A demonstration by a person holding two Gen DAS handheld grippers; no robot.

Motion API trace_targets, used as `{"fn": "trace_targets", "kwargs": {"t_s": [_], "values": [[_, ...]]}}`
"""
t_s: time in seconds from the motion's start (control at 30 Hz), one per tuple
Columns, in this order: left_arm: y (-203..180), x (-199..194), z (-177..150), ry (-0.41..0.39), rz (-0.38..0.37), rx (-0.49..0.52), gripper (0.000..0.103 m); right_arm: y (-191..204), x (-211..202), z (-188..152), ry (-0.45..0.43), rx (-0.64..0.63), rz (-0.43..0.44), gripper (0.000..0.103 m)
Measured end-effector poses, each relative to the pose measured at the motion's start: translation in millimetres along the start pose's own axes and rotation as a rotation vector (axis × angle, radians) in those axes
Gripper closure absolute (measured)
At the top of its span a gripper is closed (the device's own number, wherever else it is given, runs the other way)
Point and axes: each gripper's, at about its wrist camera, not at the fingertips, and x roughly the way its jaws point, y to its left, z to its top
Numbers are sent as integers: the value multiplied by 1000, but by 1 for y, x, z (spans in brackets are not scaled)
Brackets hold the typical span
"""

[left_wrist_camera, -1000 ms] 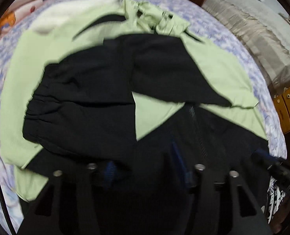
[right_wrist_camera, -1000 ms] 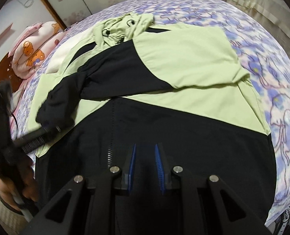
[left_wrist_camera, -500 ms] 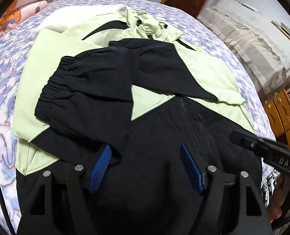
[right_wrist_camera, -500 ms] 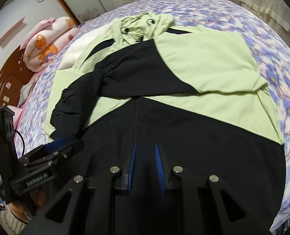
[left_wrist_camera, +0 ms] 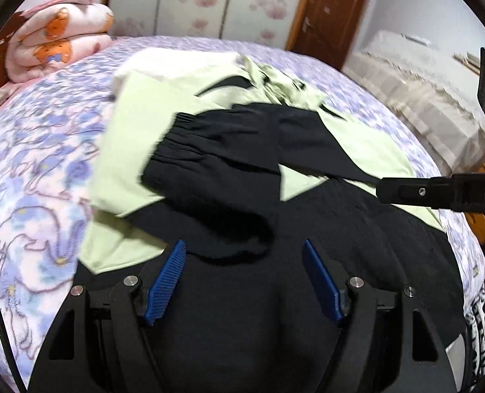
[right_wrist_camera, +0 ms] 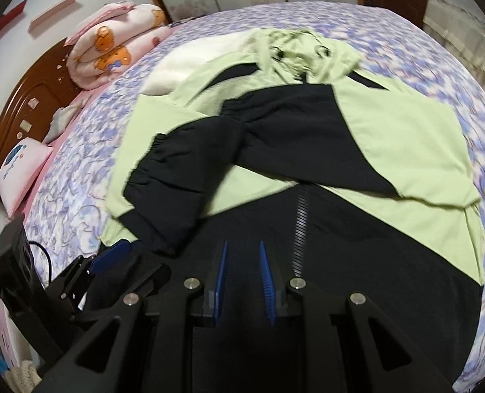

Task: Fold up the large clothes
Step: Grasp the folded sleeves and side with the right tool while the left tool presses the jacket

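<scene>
A light green and black hooded jacket [left_wrist_camera: 137, 124] [right_wrist_camera: 390, 137] lies face up on the bed, hood [right_wrist_camera: 295, 49] at the far end and zipper [right_wrist_camera: 300, 222] running toward me. Both black sleeves [left_wrist_camera: 209, 170] are folded across the chest; one elastic cuff [right_wrist_camera: 150, 170] rests on the left side. My left gripper [left_wrist_camera: 242, 245] [right_wrist_camera: 134, 262] hovers open and wide over the black hem, nothing between its pads. My right gripper [right_wrist_camera: 242, 244] hangs over the hem beside the zipper, pads a narrow gap apart and bare; one of its fingers [left_wrist_camera: 406, 190] shows in the left wrist view.
A purple flowered bedspread [left_wrist_camera: 29, 163] covers the bed. A white cloth [left_wrist_camera: 177, 62] lies under the jacket's far shoulder. A folded pink bear-print quilt [right_wrist_camera: 111, 46] and a pink pillow [right_wrist_camera: 19, 170] sit by the wooden headboard [right_wrist_camera: 23, 114]. A brown door [left_wrist_camera: 331, 9] stands beyond.
Both grippers drew back from the jacket toward its hem, bringing more of the room into view. The left jaws widened. The sleeves stay folded on the chest.
</scene>
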Motion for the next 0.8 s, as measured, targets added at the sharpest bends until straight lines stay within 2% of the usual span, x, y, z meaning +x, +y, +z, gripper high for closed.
{"fn": "trace_targets", "kwargs": {"t_s": [0.17,0.23,0.33,0.67,0.8], "values": [[33,6,-12,5,22,-86,31,31,11,6,12,-68,3,83],[43,7,-15,5,17,-111,31,41,17,8,15,-93,0,74],[55,9,-14,-16,-13,-156,31,57,27,11,20,-131,3,67],[92,15,-9,-52,-36,-288,31,78,60,36,70,-112,68,67],[92,18,-6,-64,-32,-285,31,88,75,46,88,-127,64,67]]}}
